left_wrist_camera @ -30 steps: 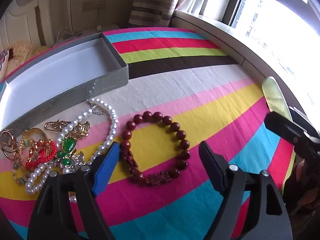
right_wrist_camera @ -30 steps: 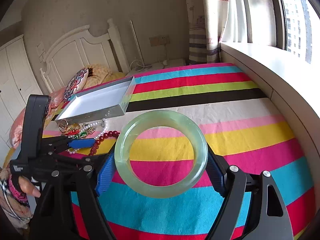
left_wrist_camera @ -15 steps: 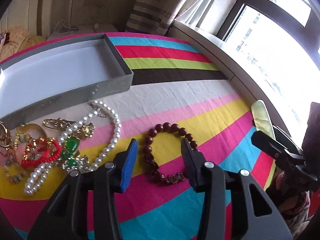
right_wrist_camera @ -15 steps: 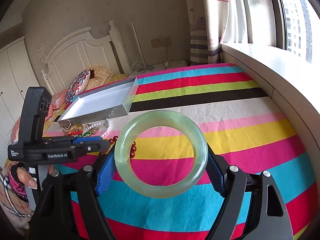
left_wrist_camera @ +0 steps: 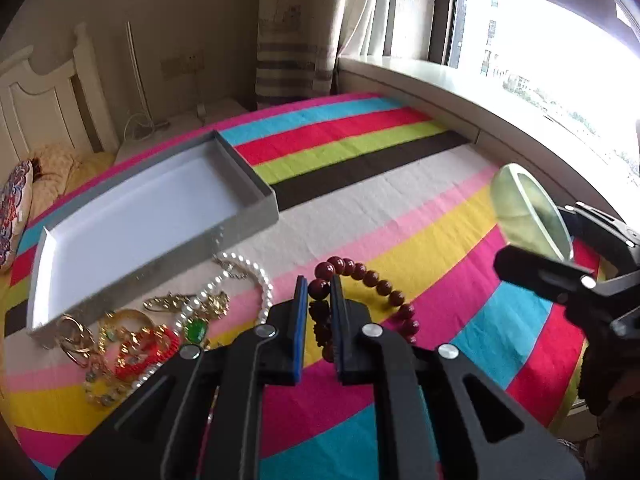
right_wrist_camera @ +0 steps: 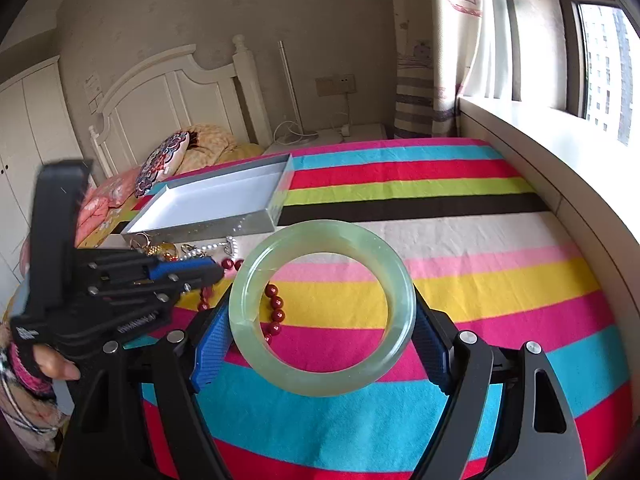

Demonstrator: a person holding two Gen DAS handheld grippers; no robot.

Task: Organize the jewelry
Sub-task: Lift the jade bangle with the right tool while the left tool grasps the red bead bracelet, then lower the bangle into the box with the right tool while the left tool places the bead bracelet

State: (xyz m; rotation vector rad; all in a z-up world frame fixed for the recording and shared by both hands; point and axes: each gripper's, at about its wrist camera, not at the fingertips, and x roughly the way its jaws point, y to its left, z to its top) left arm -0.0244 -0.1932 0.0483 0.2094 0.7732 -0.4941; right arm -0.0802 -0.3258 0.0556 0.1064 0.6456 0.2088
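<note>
Left gripper [left_wrist_camera: 319, 286] reaching down low over striped cloth [left_wrist_camera: 420, 236], fingers pinching together on red bead bracelet [left_wrist_camera: 372, 280], right of pearl necklace [left_wrist_camera: 240, 284]. Right gripper [right_wrist_camera: 322, 320] staying up above cloth, pointing forward, squeezing green bangle [right_wrist_camera: 322, 384] upright between both fingers. Gray box [left_wrist_camera: 256, 196] sitting far left.

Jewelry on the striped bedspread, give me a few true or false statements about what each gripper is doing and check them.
1. The right gripper holds the green bangle. True.
2. The left gripper is wide open. False: it is shut on the red bead bracelet.
3. The gray box holds the pearl necklace. False: the pearl necklace lies on the bedspread beside it.
4. The box's white inside is bare. True.
</note>
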